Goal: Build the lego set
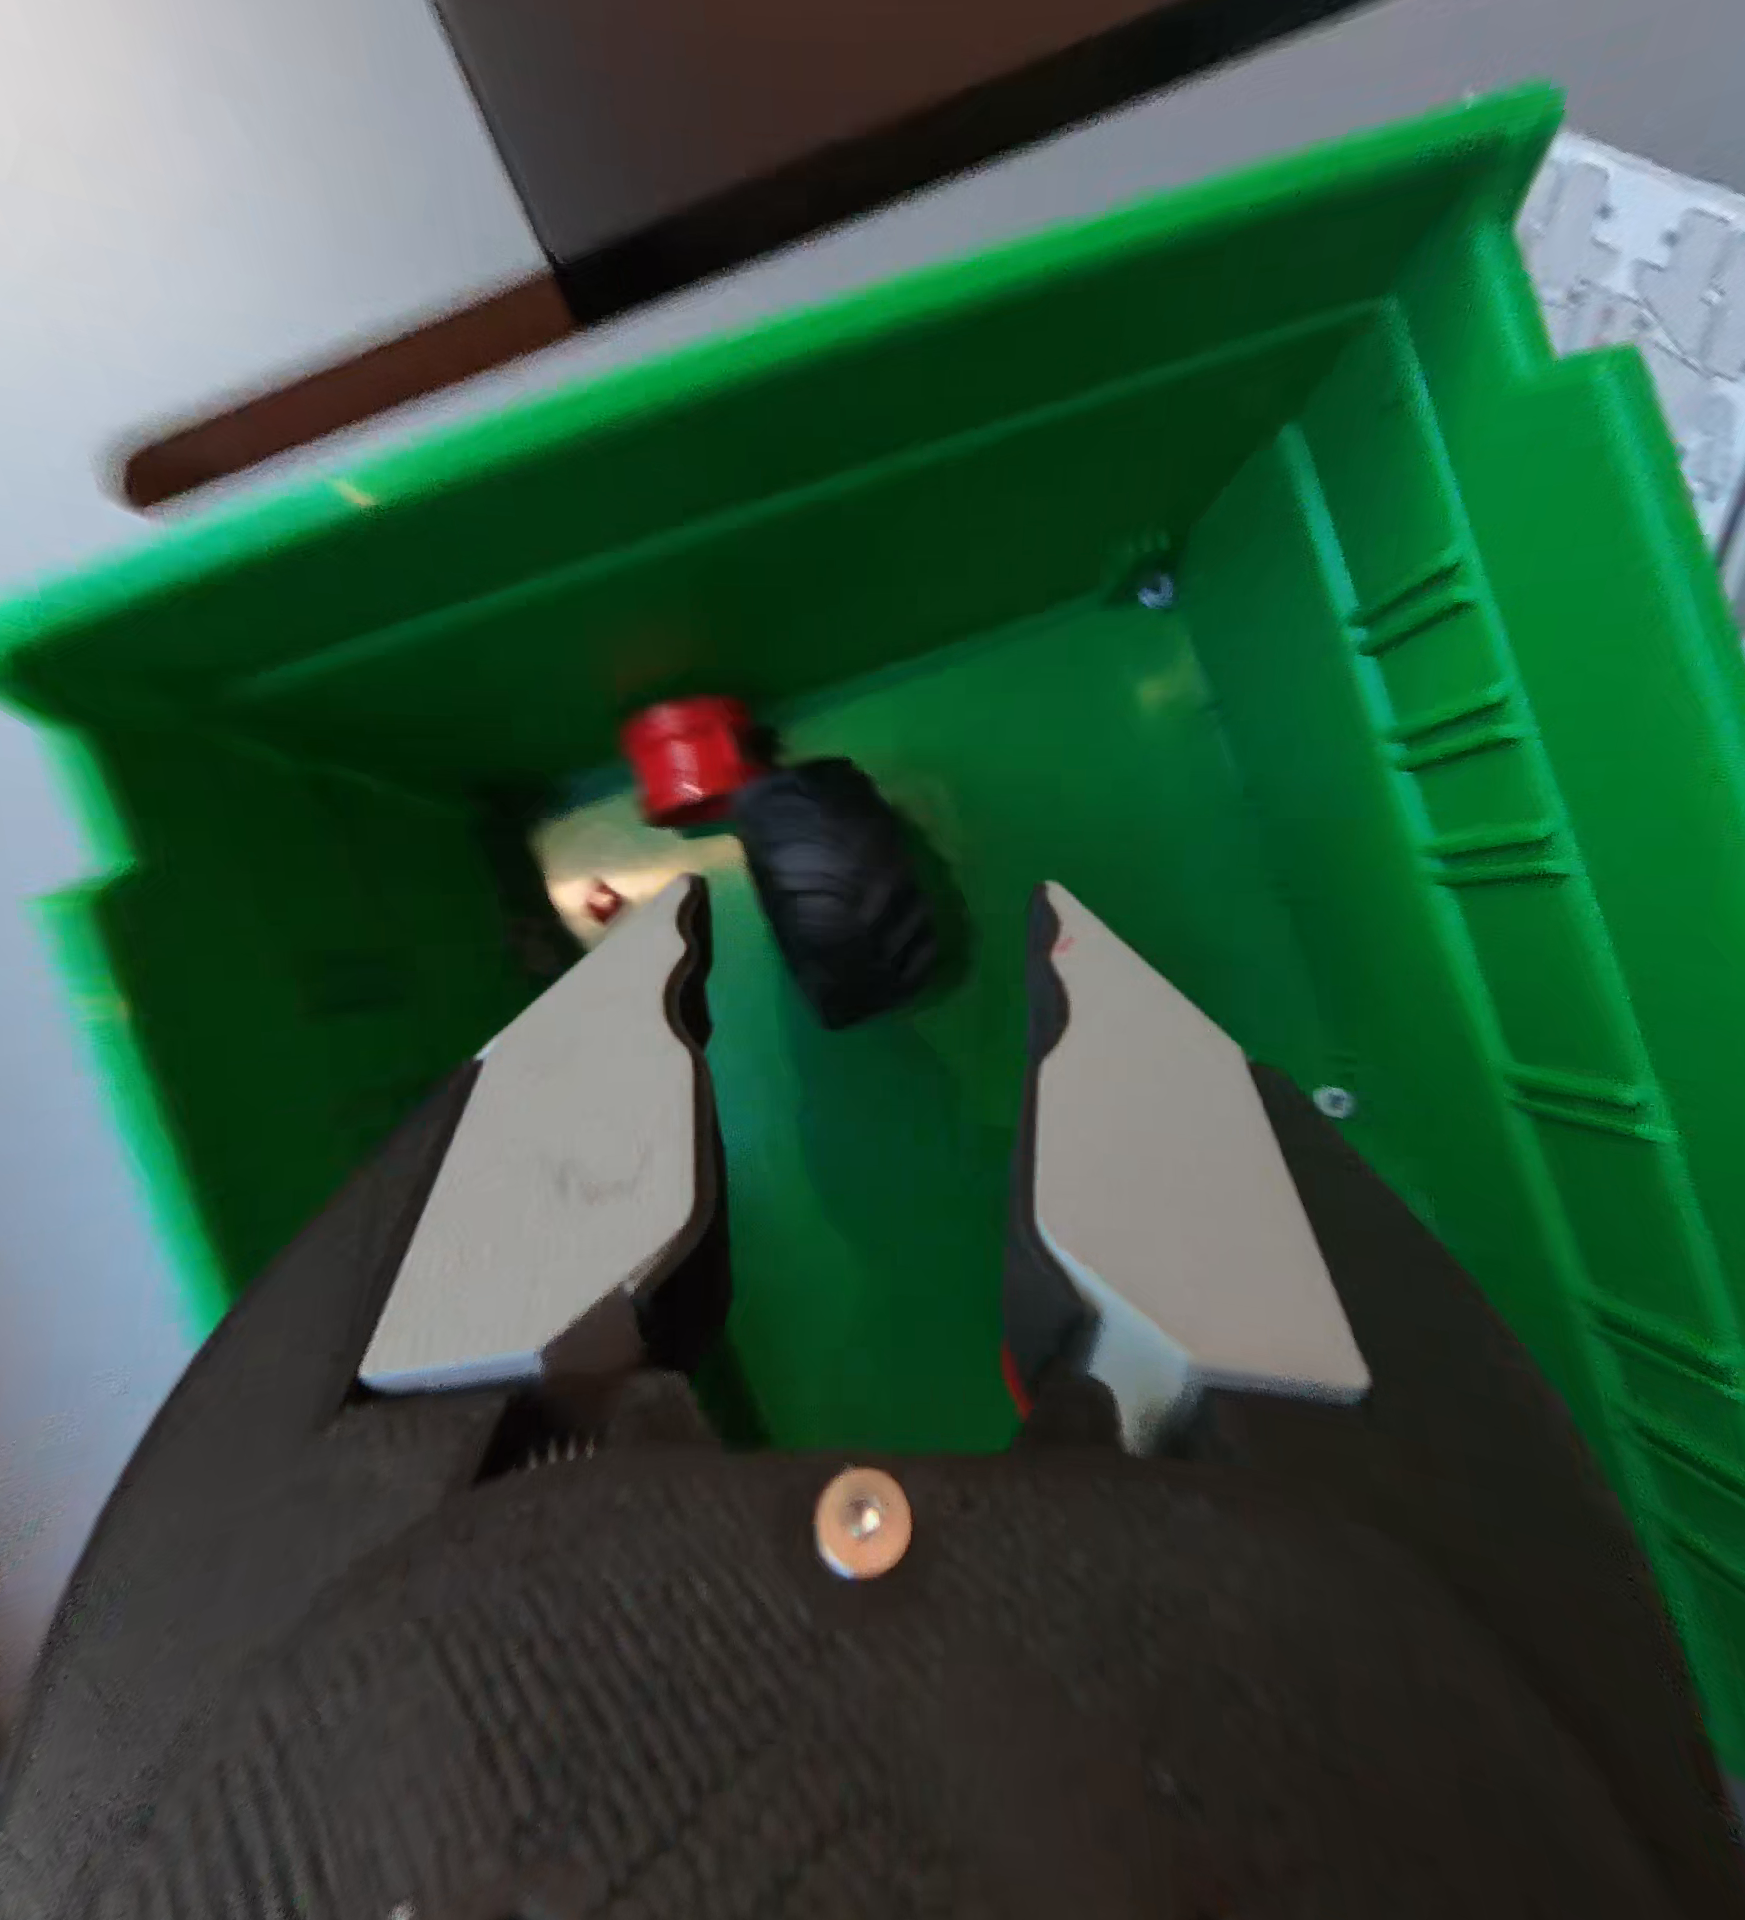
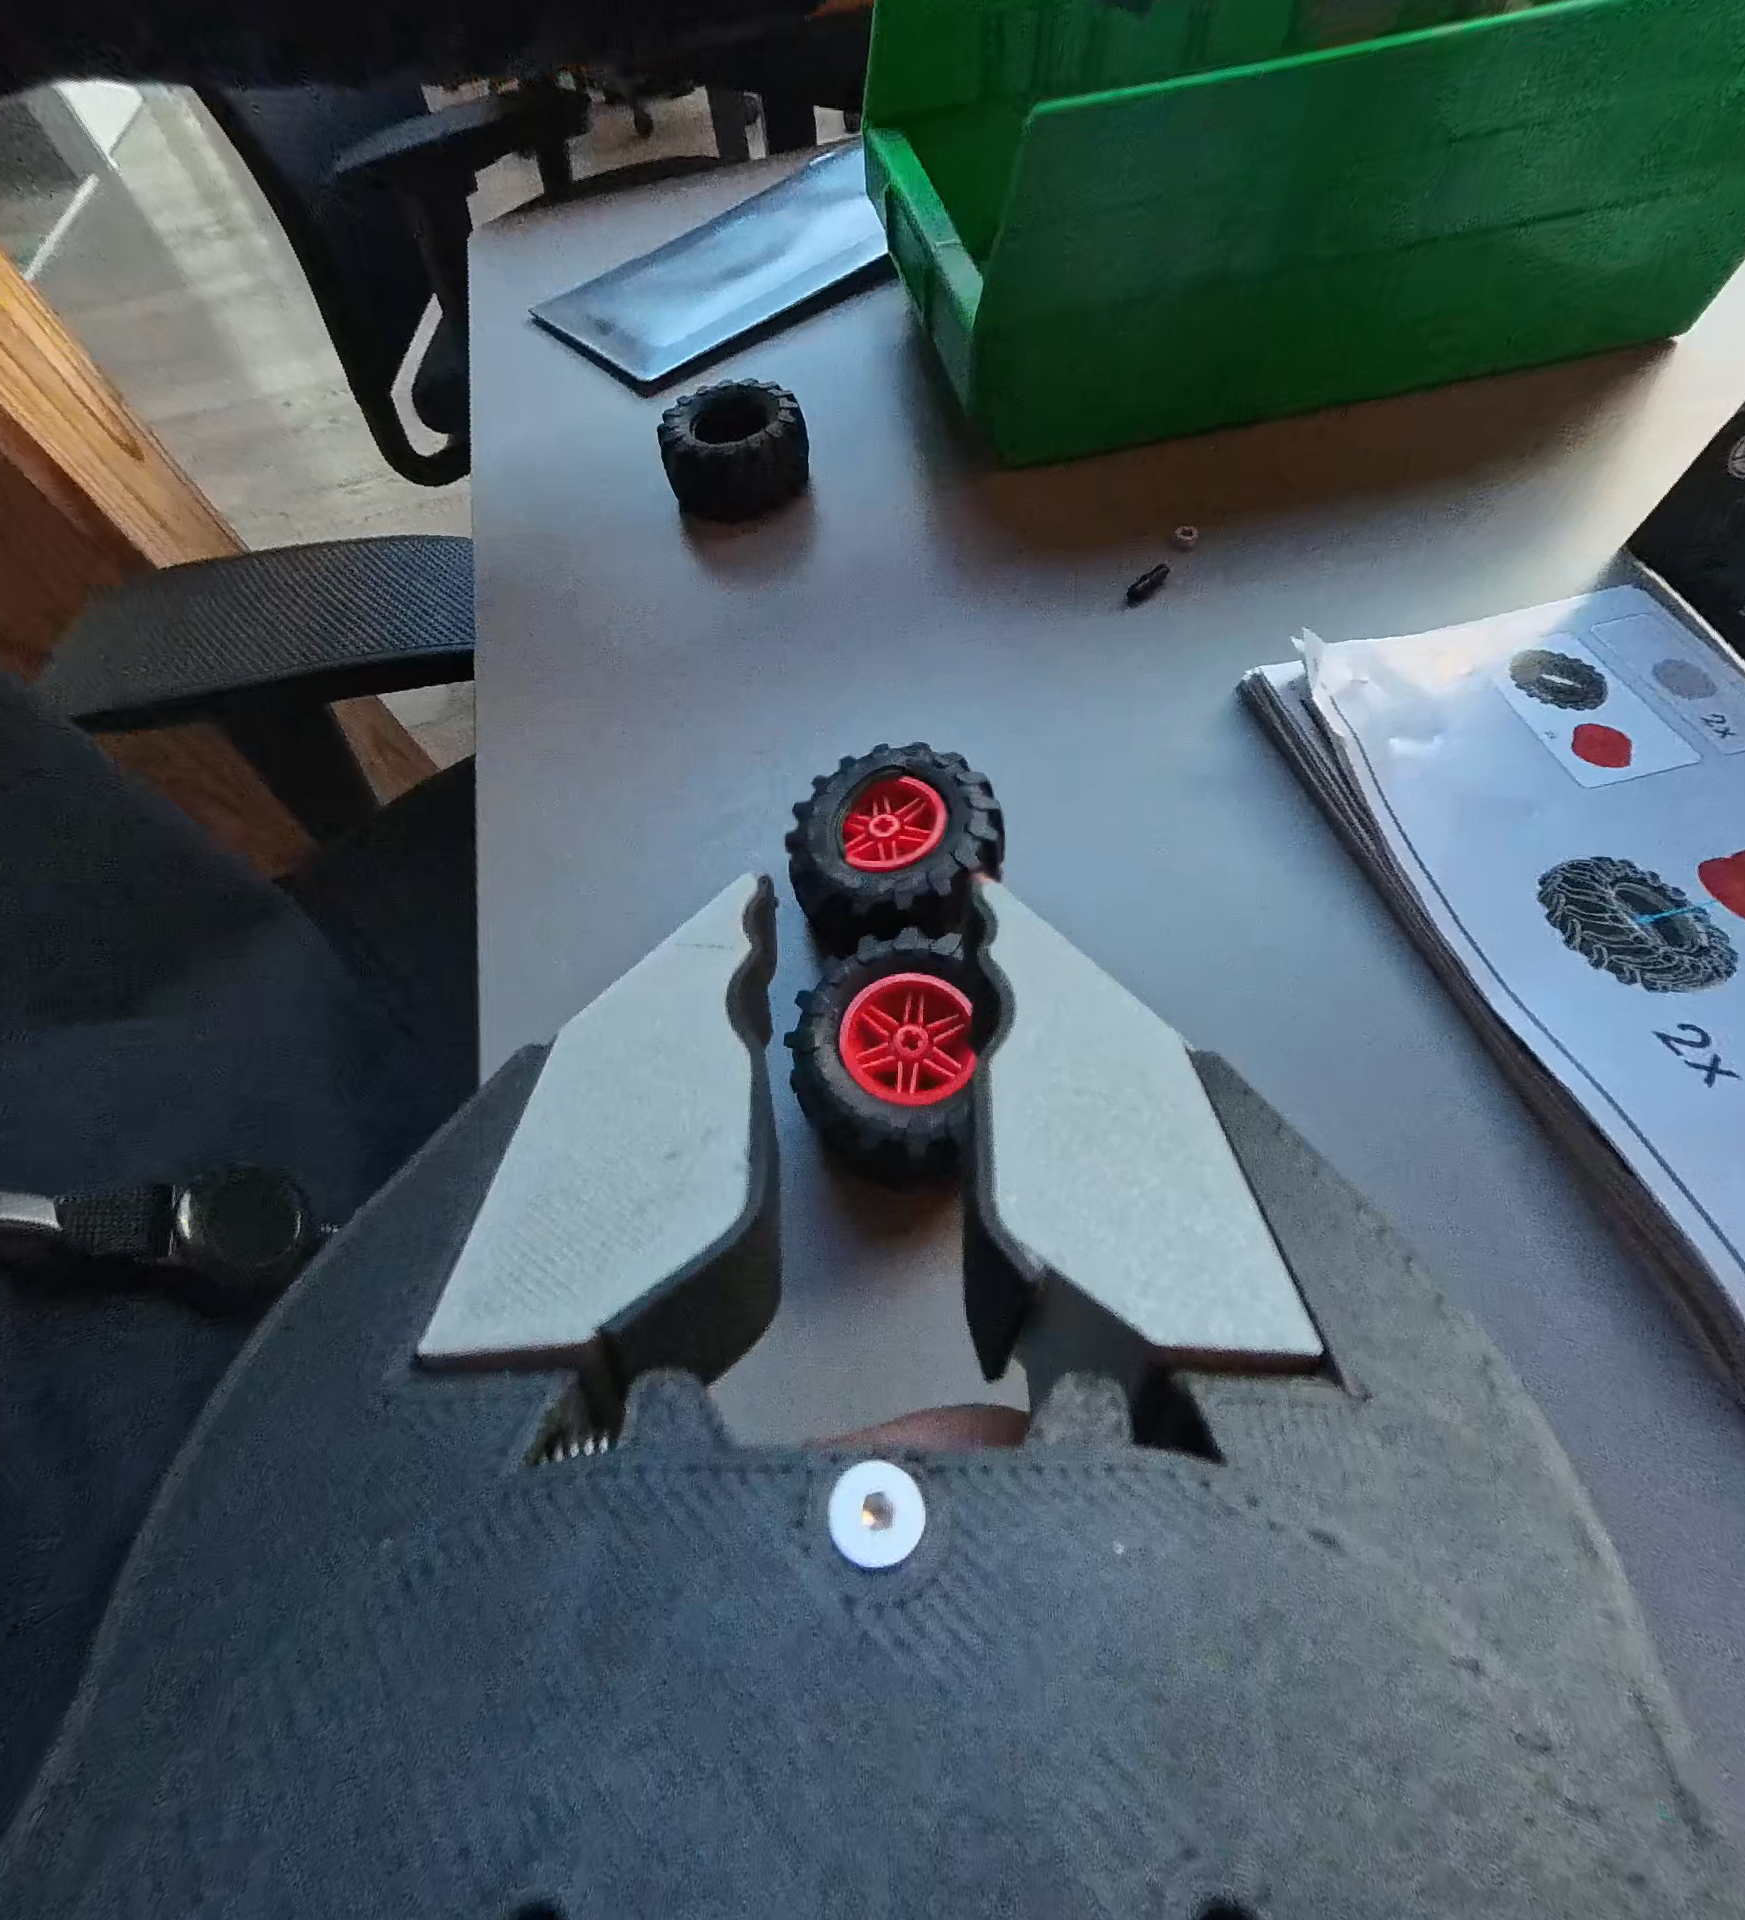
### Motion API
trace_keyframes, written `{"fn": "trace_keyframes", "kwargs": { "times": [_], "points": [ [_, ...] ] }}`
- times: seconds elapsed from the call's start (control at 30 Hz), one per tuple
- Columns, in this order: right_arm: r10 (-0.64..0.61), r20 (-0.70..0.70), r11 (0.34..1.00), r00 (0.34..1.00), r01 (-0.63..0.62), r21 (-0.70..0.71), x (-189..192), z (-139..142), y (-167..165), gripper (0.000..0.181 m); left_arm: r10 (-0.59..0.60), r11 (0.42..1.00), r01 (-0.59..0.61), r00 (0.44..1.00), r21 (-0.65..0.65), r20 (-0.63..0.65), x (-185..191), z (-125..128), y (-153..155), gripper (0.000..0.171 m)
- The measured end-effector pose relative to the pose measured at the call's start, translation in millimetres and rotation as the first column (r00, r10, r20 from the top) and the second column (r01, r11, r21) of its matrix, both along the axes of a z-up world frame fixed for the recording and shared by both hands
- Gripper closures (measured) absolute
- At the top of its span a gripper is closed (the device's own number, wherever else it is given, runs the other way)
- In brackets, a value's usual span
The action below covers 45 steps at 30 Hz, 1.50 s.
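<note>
In the left wrist view my left gripper [image 1: 868, 902] is open and reaches into a green bin [image 1: 951, 436]. A black tyre [image 1: 852, 894] lies on the bin floor just beyond and between the fingertips. A red wheel hub [image 1: 686, 764] lies behind it at the back wall. In the right wrist view my right gripper [image 2: 873, 899] is open over the grey table [image 2: 1107, 790]. A finished wheel with red hub [image 2: 889, 1049] lies between the fingers, close to the right one. A second finished wheel [image 2: 894, 831] lies just past the tips.
A bare black tyre [image 2: 733, 447] lies farther back on the table, with the green bin [image 2: 1367, 239] behind it. An open instruction booklet [image 2: 1574, 935] lies at the right. A small black pin [image 2: 1146, 584] and a tan bit [image 2: 1185, 537] lie mid-table. A chair armrest [image 2: 265, 613] is left of the edge. There is about 45 cm between the tips of the two grippers. The small black pin [image 2: 1146, 584] is about 20 cm from my right fingertips and 25 cm from my left.
</note>
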State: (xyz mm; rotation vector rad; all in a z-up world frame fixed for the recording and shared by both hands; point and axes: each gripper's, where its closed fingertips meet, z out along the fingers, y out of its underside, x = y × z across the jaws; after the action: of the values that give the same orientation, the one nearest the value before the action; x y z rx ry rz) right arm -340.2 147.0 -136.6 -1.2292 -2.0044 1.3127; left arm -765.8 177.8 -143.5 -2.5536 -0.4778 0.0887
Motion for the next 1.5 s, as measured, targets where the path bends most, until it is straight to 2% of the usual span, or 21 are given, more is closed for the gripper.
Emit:
{"fn": "trace_keyframes", "kwargs": {
  "times": [0.07, 0.1, 0.13, 0.17, 0.27, 0.37, 0.47, 0.57, 0.63, 0.73, 0.83, 0.87, 0.93, 1.0, 1.03, 1.07, 1.13, 1.27, 1.37, 1.47, 1.5],
  "points": [
    [0.002, 0.006, 1.000, 1.000, -0.002, -0.004, -1.2, -1.3, 0.0, 0.150, 0.006, 0.999, -0.001, 0.994, -0.043, 0.106, 8.8, -18.5, -1.3, 0.108],
    [0.002, 0.007, 1.000, 1.000, -0.002, -0.004, -1.9, -1.6, 0.4, 0.150, 0.008, 0.998, -0.002, 0.995, -0.061, 0.104, 8.0, -24.8, -3.4, 0.110],
    [0.001, 0.009, 1.000, 1.000, -0.001, -0.003, -2.5, -1.6, 0.9, 0.150, 0.008, 0.996, -0.002, 0.997, -0.085, 0.078, 4.3, -30.3, -6.8, 0.118],
    [0.000, 0.007, 1.000, 1.000, 0.000, -0.003, -3.0, -0.7, 1.1, 0.151, -0.006, 0.994, 0.010, 0.999, -0.107, 0.041, 0.6, -34.2, -9.9, 0.139],
    [-0.002, 0.006, 1.000, 1.000, 0.002, -0.002, -4.1, 1.2, 1.7, 0.151, -0.072, 0.992, 0.067, 0.996, -0.105, -0.046, -1.8, -29.9, -9.8, 0.144],
    [-0.002, 0.010, 1.000, 1.000, 0.002, 0.003, -2.9, 1.8, 1.9, 0.151, -0.152, 0.986, 0.141, 0.979, -0.088, -0.135, 10.0, -1.0, -10.0, 0.144],
    [-0.019, 0.004, 0.999, 1.000, 0.019, 0.032, 0.4, 4.4, 5.7, 0.150, -0.258, 0.966, 0.239, 0.925, -0.103, -0.279, 40.2, 45.1, -24.6, 0.144],
    [-0.003, -0.013, 1.000, 1.000, 0.003, 0.016, 11.0, 11.0, 0.1, 0.146, -0.399, 0.916, 0.382, 0.832, -0.125, -0.384, 104.1, 82.3, -48.4, 0.145],
    [0.020, -0.008, 1.000, 1.000, -0.019, 0.016, 19.6, 7.4, -11.1, 0.144, -0.509, 0.854, 0.505, 0.756, -0.128, -0.412, 164.4, 90.9, -65.5, 0.145],
    [-0.046, 0.025, 0.996, 0.999, 0.043, 0.082, 20.8, -12.4, -17.1, 0.133, -0.656, 0.736, 0.656, 0.633, -0.166, -0.411, 257.0, 74.7, -93.3, 0.145],
    [-0.098, 0.017, 0.992, 0.995, 0.096, 0.077, 14.6, -17.5, -23.9, 0.121, -0.731, 0.666, 0.720, 0.576, -0.198, -0.366, 329.0, 33.7, -115.0, 0.144],
    [-0.118, 0.006, 0.989, 0.993, 0.117, 0.090, 10.4, -17.3, -24.2, 0.120, -0.736, 0.665, 0.710, 0.569, -0.233, -0.366, 340.1, 17.2, -121.4, 0.144],
    [-0.151, -0.034, 0.975, 0.988, 0.155, 0.159, 0.0, -15.1, -24.4, 0.117, -0.733, 0.676, 0.651, 0.545, -0.344, -0.408, 342.7, -13.1, -132.9, 0.144],
    [-0.161, -0.038, 0.951, 0.986, 0.165, 0.263, -10.1, -21.6, -24.0, 0.120, -0.728, 0.683, 0.565, 0.472, -0.463, -0.497, 331.5, -31.4, -138.5, 0.144],
    [-0.168, -0.021, 0.932, 0.986, 0.166, 0.321, -14.1, -28.9, -21.3, 0.122, -0.726, 0.685, 0.522, 0.436, -0.508, -0.531, 327.2, -36.6, -138.8, 0.144],
    [-0.171, 0.003, 0.911, 0.985, 0.157, 0.381, -16.4, -37.6, -17.7, 0.134, -0.716, 0.695, 0.486, 0.402, -0.529, -0.571, 325.1, -38.1, -135.9, 0.145],
    [-0.171, -0.005, 0.843, 0.985, 0.148, 0.517, -17.9, -44.9, -6.9, 0.146, -0.696, 0.710, 0.470, 0.353, -0.524, -0.625, 329.3, -36.4, -126.2, 0.143],
    [-0.216, -0.014, 0.795, 0.976, 0.184, 0.578, -8.7, -41.6, 11.2, 0.163, -0.661, 0.734, 0.533, 0.419, -0.421, -0.623, 353.0, -38.0, -106.4, 0.145],
    [-0.307, -0.056, 0.749, 0.950, 0.278, 0.602, 5.7, -32.6, 35.8, 0.163, -0.650, 0.729, 0.550, 0.371, -0.408, -0.663, 367.8, -37.8, -88.7, 0.145],
    [-0.395, -0.084, 0.676, 0.915, 0.351, 0.648, 20.9, -29.7, 62.8, 0.165, -0.637, 0.724, 0.593, 0.378, -0.353, -0.672, 385.3, -38.0, -75.7, 0.145],
    [-0.379, -0.080, 0.685, 0.922, 0.338, 0.646, 23.7, -31.7, 60.9, 0.166, -0.633, 0.724, 0.599, 0.378, -0.343, -0.676, 388.1, -37.9, -74.7, 0.145]
  ]
}}
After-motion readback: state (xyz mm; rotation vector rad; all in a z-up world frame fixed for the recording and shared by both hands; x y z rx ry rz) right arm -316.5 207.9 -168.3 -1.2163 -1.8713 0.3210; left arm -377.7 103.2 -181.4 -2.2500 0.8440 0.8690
